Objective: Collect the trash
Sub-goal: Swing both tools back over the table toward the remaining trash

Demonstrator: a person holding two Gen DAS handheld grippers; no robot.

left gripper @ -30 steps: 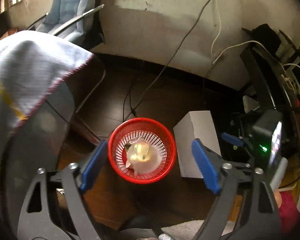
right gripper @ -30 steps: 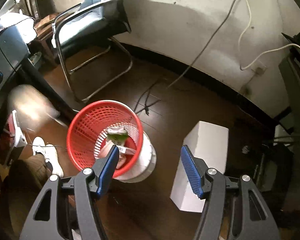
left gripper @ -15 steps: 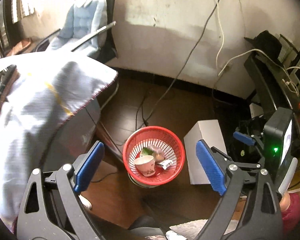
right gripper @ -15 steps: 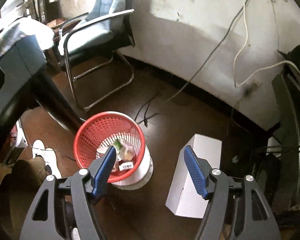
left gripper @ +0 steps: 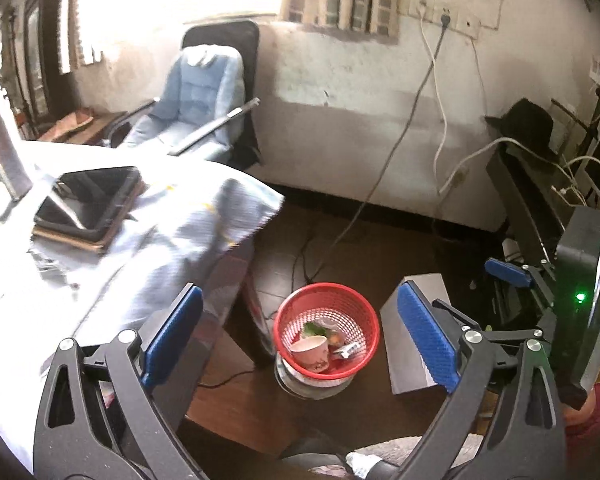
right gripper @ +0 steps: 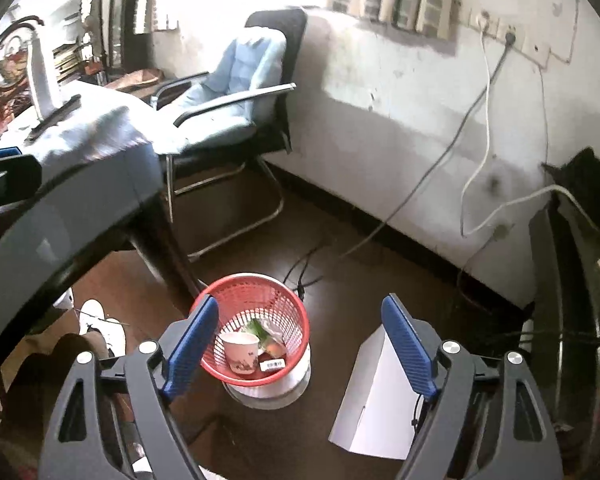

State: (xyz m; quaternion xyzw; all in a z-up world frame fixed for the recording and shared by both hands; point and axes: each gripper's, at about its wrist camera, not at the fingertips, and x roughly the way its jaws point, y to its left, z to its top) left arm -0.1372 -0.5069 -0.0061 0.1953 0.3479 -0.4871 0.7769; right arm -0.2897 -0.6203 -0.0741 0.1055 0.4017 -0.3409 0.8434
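The left tongs [left gripper: 298,332] are spread wide and released, with nothing between the blue pads [left gripper: 426,336] and nothing touching them. The right tongs [right gripper: 300,346] are likewise spread wide and released, gripping nothing. Both hang high above the floor [right gripper: 340,276], well apart from everything below.

On the floor stands a red mesh basket [left gripper: 327,296] [right gripper: 256,284], resting on top of a white round container [right gripper: 268,394] whose rim shows under it. Inside the basket lies the trash: a pinkish paper cup [left gripper: 310,354] [right gripper: 241,354] tipped against the near wall, a green scrap [right gripper: 256,326] behind it, a crumpled clear wrapper [right gripper: 274,332], something orange-brown [right gripper: 274,347] under the wrapper, and a small white label with a barcode [right gripper: 271,365] at the bottom. The basket sits just beside the dark leg of the surface [right gripper: 164,252].

A white box [left gripper: 410,356] [right gripper: 376,412] stands on the floor near the basket's right side, apart from it.

The surface [left gripper: 16,308] is covered with a pale blue cloth [left gripper: 188,232] hanging over its right corner; a dark tablet [left gripper: 90,202] lies on a stack near its far edge. Behind it stands an office chair [right gripper: 240,92] with a light blue cushion. Cables [right gripper: 420,184] hang down the wall to the floor.
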